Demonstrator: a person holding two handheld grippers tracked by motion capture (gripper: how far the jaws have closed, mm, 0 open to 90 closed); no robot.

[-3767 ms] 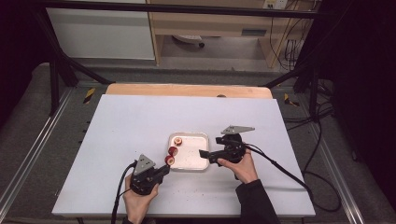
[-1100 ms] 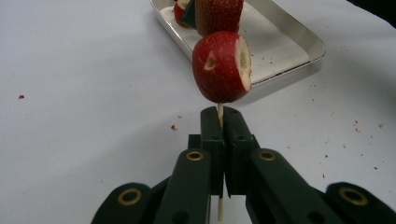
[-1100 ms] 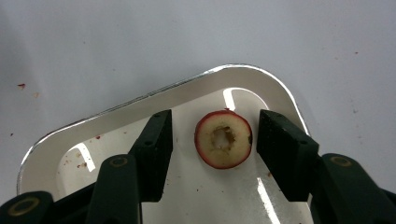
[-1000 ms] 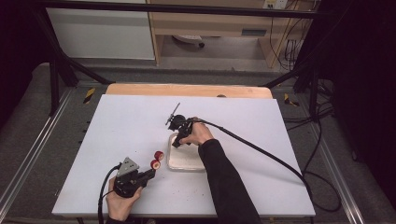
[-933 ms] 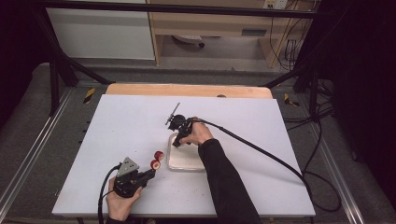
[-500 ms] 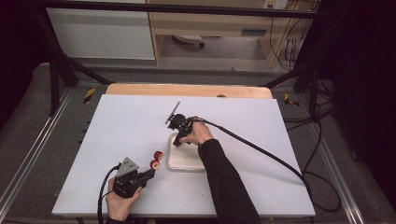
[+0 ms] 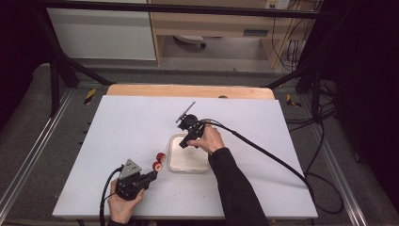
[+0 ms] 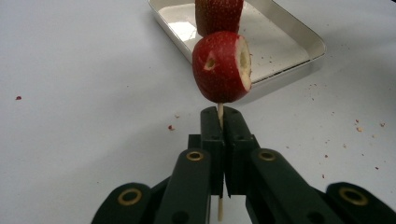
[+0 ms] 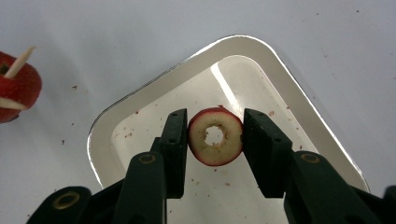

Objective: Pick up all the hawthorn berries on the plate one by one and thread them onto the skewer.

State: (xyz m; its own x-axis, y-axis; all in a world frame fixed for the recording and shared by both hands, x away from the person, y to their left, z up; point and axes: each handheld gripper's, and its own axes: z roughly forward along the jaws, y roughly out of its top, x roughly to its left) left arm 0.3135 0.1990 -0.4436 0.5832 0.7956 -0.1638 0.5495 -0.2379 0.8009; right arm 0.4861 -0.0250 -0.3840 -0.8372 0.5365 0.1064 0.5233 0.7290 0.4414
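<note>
The right gripper (image 9: 215,140) is clamping a cored strawberry slice (image 9: 215,136) above the white tray (image 9: 299,98), its hole facing the camera. The left gripper (image 8: 219,122) is pinching a wooden skewer (image 8: 219,110) carrying two strawberry pieces (image 8: 223,66), pointing toward the tray.

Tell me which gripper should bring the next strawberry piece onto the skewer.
Right. The right gripper already pinches a cored strawberry slice above the tray, while the left gripper is clamped on the skewer holding two pieces.

left tongs (image 8: 219,122) clamped, right tongs (image 9: 214,140) gripping

Lab: framed test table (image 7: 141,122), cables (image 7: 301,52)
</note>
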